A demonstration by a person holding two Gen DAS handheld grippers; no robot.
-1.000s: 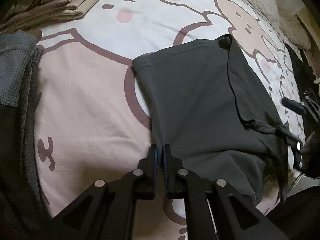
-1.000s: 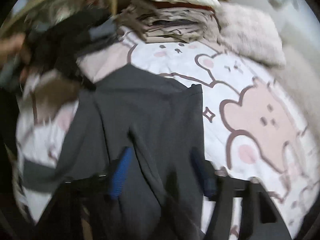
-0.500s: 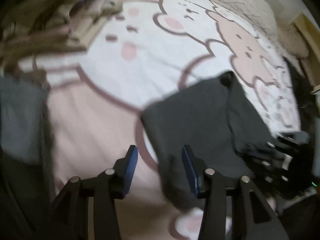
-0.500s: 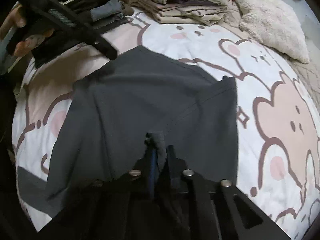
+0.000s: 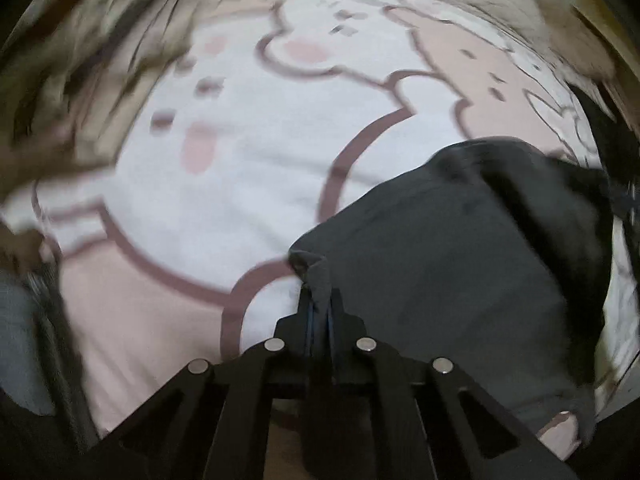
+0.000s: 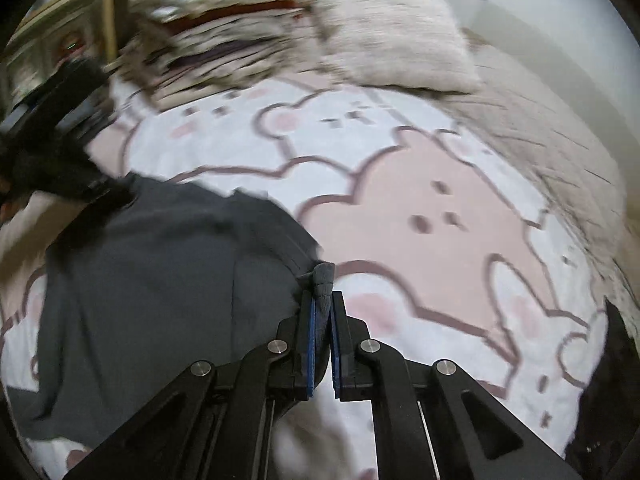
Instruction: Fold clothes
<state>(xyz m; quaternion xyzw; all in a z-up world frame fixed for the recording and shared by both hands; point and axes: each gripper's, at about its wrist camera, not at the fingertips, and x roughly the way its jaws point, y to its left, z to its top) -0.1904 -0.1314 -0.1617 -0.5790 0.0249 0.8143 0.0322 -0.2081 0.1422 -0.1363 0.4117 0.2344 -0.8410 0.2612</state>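
Dark grey garment (image 5: 460, 264), soft, matte, bunched corners pinched by both tongs.

A bed carries everything, covered by a white-and-pink bear-print sheet (image 6: 420, 208). On it lie a dark grey garment (image 6: 160, 272), a stack of folded clothes (image 6: 224, 52) at the far end, and a fluffy pillow (image 6: 392, 36) beside that stack.

Dark grey garment (image 5: 460, 264); seemingly bear-patterned sheet (image 5: 248, 184)

Bear-print bedsheet (image 6: 420, 200), pink and white; fluffy cream pillow (image 6: 392, 36) at far edge.
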